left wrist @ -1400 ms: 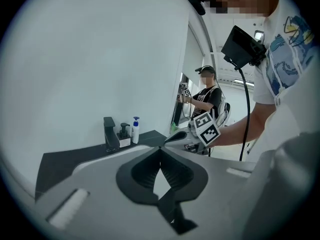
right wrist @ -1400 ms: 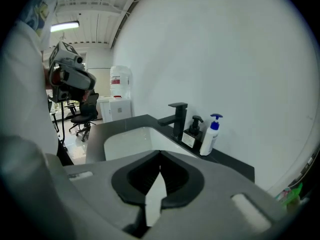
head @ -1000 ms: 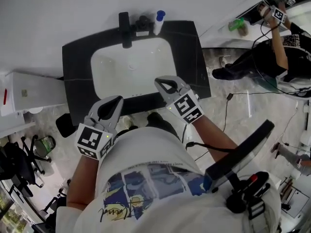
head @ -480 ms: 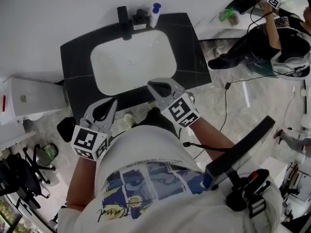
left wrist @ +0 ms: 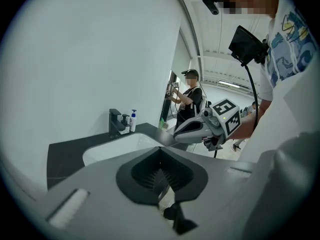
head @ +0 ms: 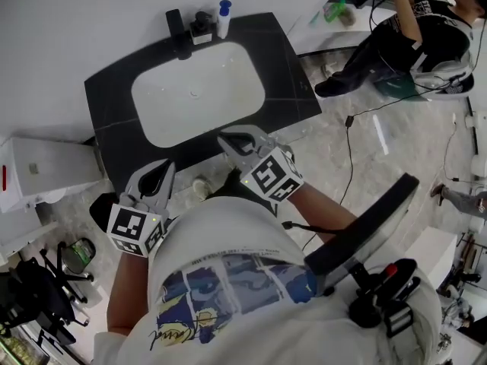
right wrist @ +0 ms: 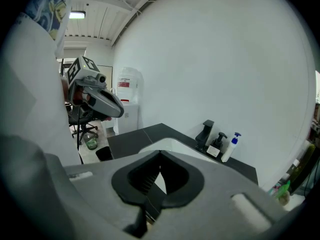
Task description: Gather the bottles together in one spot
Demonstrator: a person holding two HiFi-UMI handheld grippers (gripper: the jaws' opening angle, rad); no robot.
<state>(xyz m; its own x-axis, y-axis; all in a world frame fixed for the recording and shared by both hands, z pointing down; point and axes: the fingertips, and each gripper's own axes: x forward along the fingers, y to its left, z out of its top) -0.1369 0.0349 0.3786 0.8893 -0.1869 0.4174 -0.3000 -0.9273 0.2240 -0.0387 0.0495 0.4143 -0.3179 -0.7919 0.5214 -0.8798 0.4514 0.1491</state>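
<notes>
Your left gripper (head: 166,167): jaws together, nothing between them, clear of the black stone counter (head: 114,111). At the counter's far edge, right of the black faucet (head: 179,33), the dark pump bottle (head: 202,26) stands just beside the white pump bottle with blue cap (head: 224,18). Your right gripper (head: 226,139): jaws closed, empty, by the counter's front edge.

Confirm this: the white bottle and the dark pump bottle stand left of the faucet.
Wrong side: the white bottle and the dark pump bottle stand right of the faucet, as the head view shows.
</notes>
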